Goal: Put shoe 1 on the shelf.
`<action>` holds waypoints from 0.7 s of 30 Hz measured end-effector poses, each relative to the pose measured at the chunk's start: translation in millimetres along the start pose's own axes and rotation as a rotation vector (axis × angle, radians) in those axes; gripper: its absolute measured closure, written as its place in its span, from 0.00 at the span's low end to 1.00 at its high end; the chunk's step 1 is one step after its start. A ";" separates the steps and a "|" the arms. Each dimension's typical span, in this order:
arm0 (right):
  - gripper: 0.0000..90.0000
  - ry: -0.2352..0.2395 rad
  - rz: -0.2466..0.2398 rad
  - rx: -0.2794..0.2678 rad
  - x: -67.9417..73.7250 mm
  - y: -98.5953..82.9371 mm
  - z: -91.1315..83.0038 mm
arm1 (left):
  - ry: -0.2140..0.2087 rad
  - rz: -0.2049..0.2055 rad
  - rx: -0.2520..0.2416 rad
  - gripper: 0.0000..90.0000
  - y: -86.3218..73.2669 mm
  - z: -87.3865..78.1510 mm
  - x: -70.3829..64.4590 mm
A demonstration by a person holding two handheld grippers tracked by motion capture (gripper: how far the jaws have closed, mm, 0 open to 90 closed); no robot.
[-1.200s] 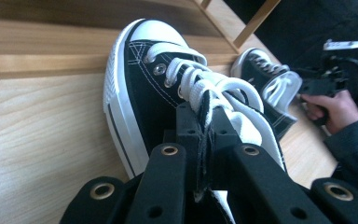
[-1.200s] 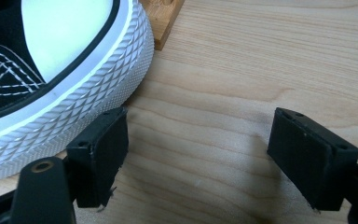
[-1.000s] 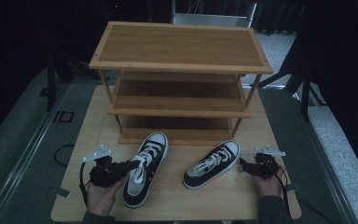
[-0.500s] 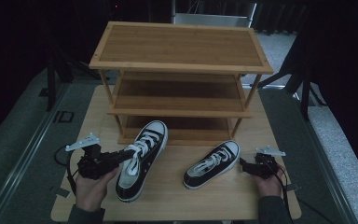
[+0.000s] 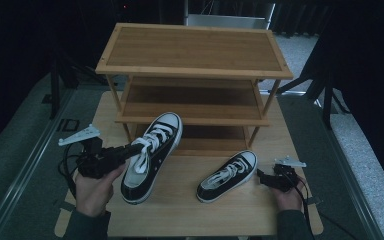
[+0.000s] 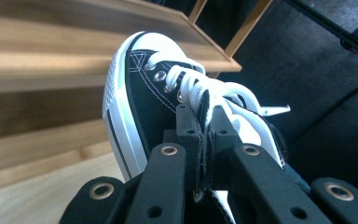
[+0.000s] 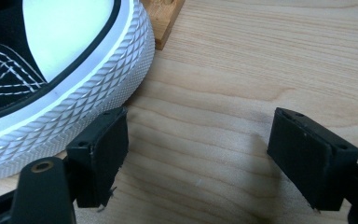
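I see a wooden tabletop [image 5: 260, 220] bearing a three-tier shelf rack [image 5: 192, 75] along its far edge and a black sneaker [image 5: 227, 176] nearer its front-right corner.

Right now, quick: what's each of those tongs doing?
Left tongs: closed on the left sneaker, pinching its side wall beside the laces.
Right tongs: open, holding nothing, beside the right sneaker.

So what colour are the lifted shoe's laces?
White laces on the black shoe, clearest in the left gripper view.

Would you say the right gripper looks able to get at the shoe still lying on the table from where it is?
Probably yes. The right gripper sits just beside the toe of the second shoe, its jaws open over bare table, nothing between them. The left gripper is busy, shut on the lifted shoe.
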State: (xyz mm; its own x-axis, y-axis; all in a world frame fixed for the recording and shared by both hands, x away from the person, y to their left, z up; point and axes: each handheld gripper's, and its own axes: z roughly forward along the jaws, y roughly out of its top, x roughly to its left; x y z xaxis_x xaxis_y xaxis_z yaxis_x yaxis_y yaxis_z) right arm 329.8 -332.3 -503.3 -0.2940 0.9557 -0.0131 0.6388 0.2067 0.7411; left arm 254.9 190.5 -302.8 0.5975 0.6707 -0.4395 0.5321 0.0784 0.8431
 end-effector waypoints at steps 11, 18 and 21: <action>0.22 0.001 0.000 0.000 0.1 0.0 0.0 | 0.051 -0.015 -0.034 0.96 21.7 33.6 7.6; 0.22 0.001 0.000 0.000 0.1 0.0 -0.1 | 0.094 -0.022 -0.082 0.96 28.9 56.4 15.3; 0.22 0.001 0.000 0.001 0.1 0.0 -0.1 | 0.102 -0.036 -0.096 0.96 31.5 65.1 17.9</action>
State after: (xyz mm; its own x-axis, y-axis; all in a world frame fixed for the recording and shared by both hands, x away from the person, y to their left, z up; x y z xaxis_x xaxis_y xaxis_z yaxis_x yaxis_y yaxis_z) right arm 329.8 -332.1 -503.2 -0.2950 0.9554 -0.0120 0.6393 0.2067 0.7407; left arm 321.5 157.0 -304.2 0.5121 0.7376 -0.4402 0.4893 0.1707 0.8553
